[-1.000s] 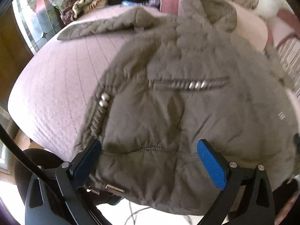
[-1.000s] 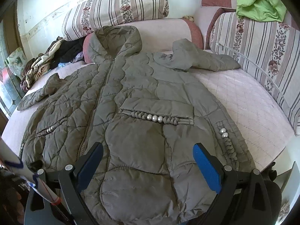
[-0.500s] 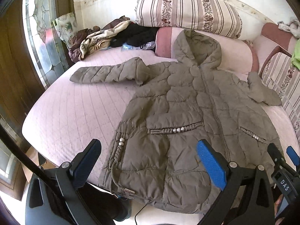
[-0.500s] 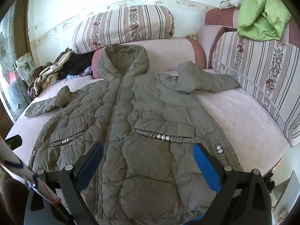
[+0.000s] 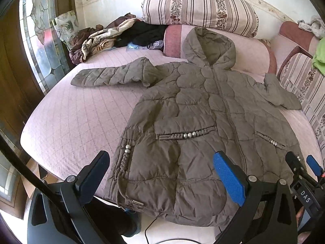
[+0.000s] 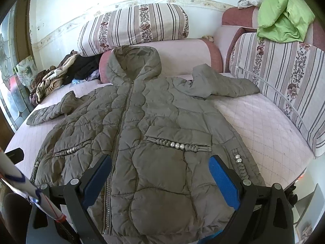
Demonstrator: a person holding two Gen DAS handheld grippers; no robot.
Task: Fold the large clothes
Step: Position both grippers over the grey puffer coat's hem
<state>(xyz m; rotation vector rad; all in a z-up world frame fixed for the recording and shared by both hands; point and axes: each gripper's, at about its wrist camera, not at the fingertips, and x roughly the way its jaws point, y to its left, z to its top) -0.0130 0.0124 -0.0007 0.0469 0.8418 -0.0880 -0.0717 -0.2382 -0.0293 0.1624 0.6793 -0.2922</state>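
Observation:
An olive quilted hooded coat [image 5: 203,122] [image 6: 154,126] lies flat and zipped, front up, on a pink quilted bed [image 5: 77,118] [image 6: 260,122]. Its hood rests against a pink bolster and both sleeves spread sideways. The hem hangs over the near bed edge. My left gripper [image 5: 162,172] hovers open above the coat's left hem corner, holding nothing. My right gripper [image 6: 160,177] hovers open over the lower right front, also holding nothing. The right gripper's fingers [image 5: 313,163] show at the right edge of the left wrist view.
A heap of clothes [image 5: 113,34] [image 6: 61,73] lies at the bed's far left corner. Striped cushions [image 5: 199,10] [image 6: 284,77] line the back and right side. A green cloth [image 6: 284,14] sits on the right cushion. A glass door [image 5: 38,46] stands at the left.
Both grippers have pulled back and risen from close over the coat's hem; the whole coat and the wall behind now show. Both stay open.

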